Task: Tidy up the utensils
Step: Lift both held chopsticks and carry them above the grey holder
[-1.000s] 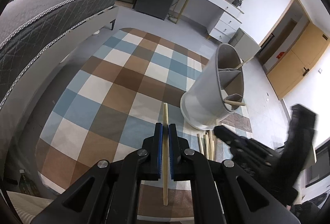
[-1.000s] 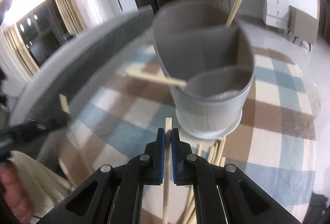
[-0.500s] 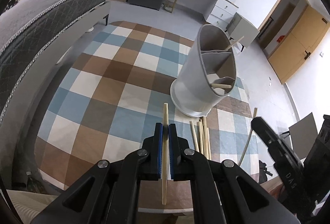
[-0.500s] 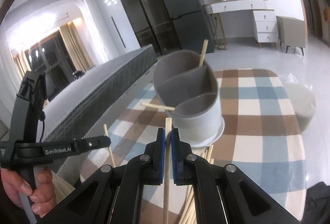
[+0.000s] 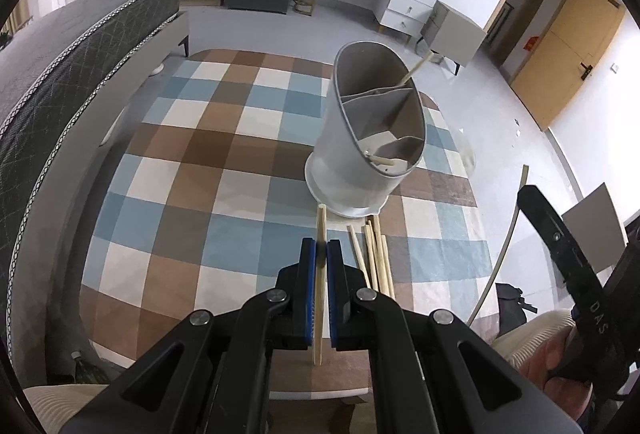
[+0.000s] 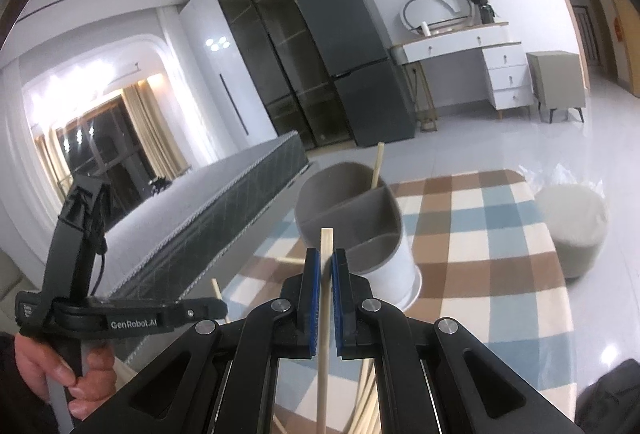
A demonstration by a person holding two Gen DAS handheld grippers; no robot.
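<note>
Left wrist view: the left gripper [image 5: 321, 258] has its jaws clamped on a chopstick [image 5: 320, 230]; the right gripper [image 6: 325, 276] likewise pinches another chopstick [image 6: 325, 298]. Best tip each stick upright over the divided holder [image 5: 360, 170] on the worktop [image 5: 192, 162], then release inside one compartment, clear of the rim.

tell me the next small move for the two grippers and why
Probably carry one held chopstick over the grey holder and lower it into a compartment. Left gripper and right gripper each clamp a chopstick, off the table, with more chopsticks lying loose.
</note>
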